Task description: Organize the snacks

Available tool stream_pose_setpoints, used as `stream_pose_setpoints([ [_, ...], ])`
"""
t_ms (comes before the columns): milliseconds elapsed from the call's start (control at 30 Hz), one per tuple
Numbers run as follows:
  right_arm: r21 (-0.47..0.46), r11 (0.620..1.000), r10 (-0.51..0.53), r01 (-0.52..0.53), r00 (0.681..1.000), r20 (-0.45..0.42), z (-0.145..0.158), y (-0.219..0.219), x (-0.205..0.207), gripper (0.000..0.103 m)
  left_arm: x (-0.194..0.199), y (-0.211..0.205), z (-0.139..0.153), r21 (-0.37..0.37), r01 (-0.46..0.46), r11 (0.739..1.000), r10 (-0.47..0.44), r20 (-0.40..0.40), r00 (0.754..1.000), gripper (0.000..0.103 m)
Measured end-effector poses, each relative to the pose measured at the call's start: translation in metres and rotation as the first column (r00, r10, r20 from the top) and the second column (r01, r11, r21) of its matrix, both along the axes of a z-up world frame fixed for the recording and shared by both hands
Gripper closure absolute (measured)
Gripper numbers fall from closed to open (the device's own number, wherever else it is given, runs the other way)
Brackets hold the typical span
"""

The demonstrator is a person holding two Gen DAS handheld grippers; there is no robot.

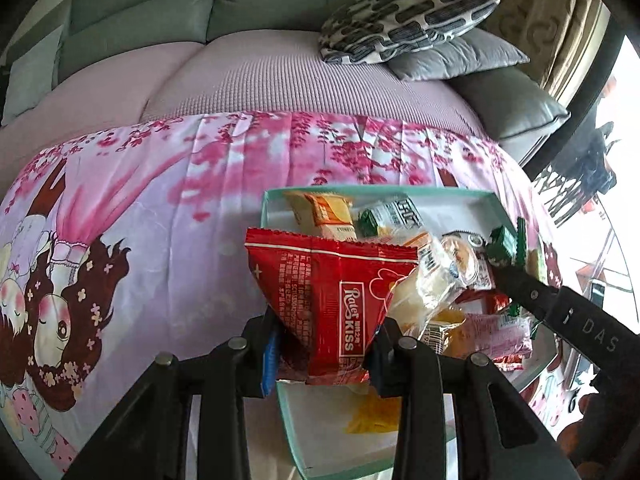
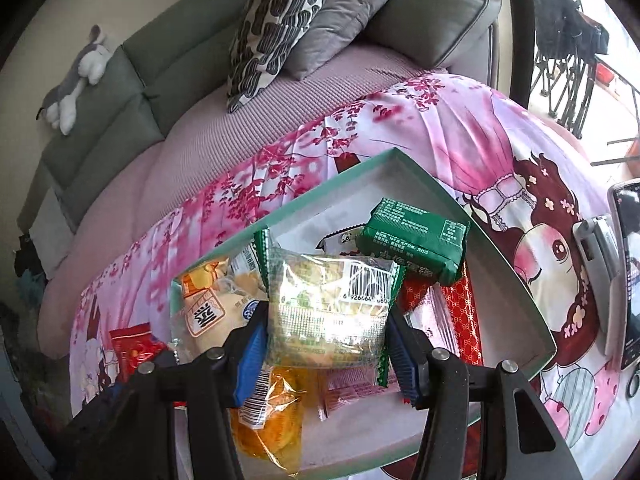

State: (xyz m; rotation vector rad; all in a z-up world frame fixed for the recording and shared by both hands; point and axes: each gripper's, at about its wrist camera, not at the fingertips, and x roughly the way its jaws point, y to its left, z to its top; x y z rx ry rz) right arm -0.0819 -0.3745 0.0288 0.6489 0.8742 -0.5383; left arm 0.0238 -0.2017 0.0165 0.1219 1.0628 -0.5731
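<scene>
Over a shallow mint-green cardboard box (image 1: 486, 200) of snacks on a pink floral bedsheet (image 1: 168, 208), the left gripper (image 1: 326, 350) is clenching a red foil snack packet (image 1: 324, 300) above the box's left edge, while the right gripper (image 2: 326, 348), part-open, is grasping a clear green-edged biscuit packet (image 2: 328, 312) above the box's middle.

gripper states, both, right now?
Left gripper: shut on the red snack packet.
Right gripper: shut on the clear green-edged snack packet, above the teal box.
</scene>
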Motion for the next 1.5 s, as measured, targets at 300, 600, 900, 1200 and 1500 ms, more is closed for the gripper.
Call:
stream_pose_setpoints([
  [300, -0.001, 1.0, 0.002, -0.002, 1.0, -0.022, -0.007, -0.001, 0.003, 0.043, -0.002, -0.008, -0.004, -0.002, 0.025, 1.0, -0.025, 0.0, 1.0, 0.066],
  [600, -0.001, 1.0, 0.002, -0.002, 0.999, -0.043, -0.012, -0.003, 0.004, 0.041, -0.003, -0.018, -0.01, 0.025, 0.059, 0.998, -0.059, 0.001, 0.998, 0.066],
  [900, -0.007, 1.0, -0.004, 0.004, 1.0, -0.024, -0.01, -0.005, 0.002, 0.025, 0.001, -0.007, 0.004, -0.018, 0.039, 0.999, -0.039, -0.004, 0.999, 0.033],
  [1200, -0.016, 1.0, -0.016, 0.016, 1.0, 0.0, -0.003, -0.007, -0.001, 0.017, 0.005, 0.011, 0.027, -0.094, 0.012, 0.995, -0.013, -0.007, 1.0, 0.021],
  [1500, -0.067, 0.997, 0.04, -0.039, 0.999, 0.012, 0.002, 0.012, 0.005, 0.0, 0.02, 0.053, 0.035, 0.01, -0.175, 0.984, 0.171, 0.163, 0.972, 0.005],
])
